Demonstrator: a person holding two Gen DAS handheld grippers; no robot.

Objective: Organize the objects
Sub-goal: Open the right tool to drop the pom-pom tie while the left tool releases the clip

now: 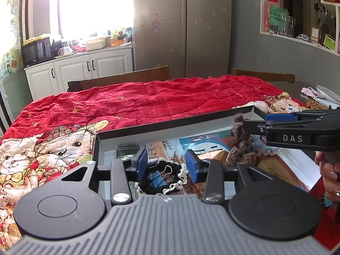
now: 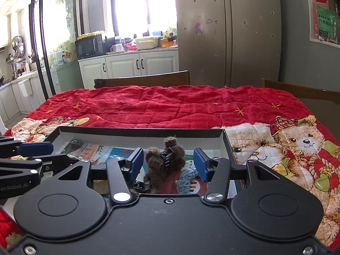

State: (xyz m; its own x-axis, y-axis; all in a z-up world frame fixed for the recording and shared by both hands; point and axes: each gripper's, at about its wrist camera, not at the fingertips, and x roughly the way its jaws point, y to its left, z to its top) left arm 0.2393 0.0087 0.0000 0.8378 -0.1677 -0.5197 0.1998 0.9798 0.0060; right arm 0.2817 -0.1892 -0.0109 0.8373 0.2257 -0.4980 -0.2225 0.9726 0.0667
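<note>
A shallow box [image 1: 170,125] with dark walls and a pale lining is set on a red quilt [image 1: 148,97], and the small things being sorted are gathered inside it over printed sheets.

The left gripper [image 1: 166,163] is held low over the near part of the box with its blue pads [image 1: 142,159] spread apart and nothing between them. Just beyond them a blue binder clip [image 1: 158,178] is seen lying on a black and cream hair tie [image 1: 170,180]. The clip is judged light, stiff and springy; it is best taken across its folded metal body, since the wire handles would swing and slip. The hair tie is soft and limp and would sag from any pinch.

The right gripper [image 2: 169,162] is likewise spread wide and empty, poised above the right part of the box. Between its pads a brown knitted bear [image 2: 163,163] is seen with a black claw clip [image 2: 169,159] on it, beside a blue knitted piece [image 2: 188,177]. The bear is judged light and squashy, so a firm pinch across its body should hold. Whether the claw clip is fastened to the bear or merely resting on it cannot be told.
</note>
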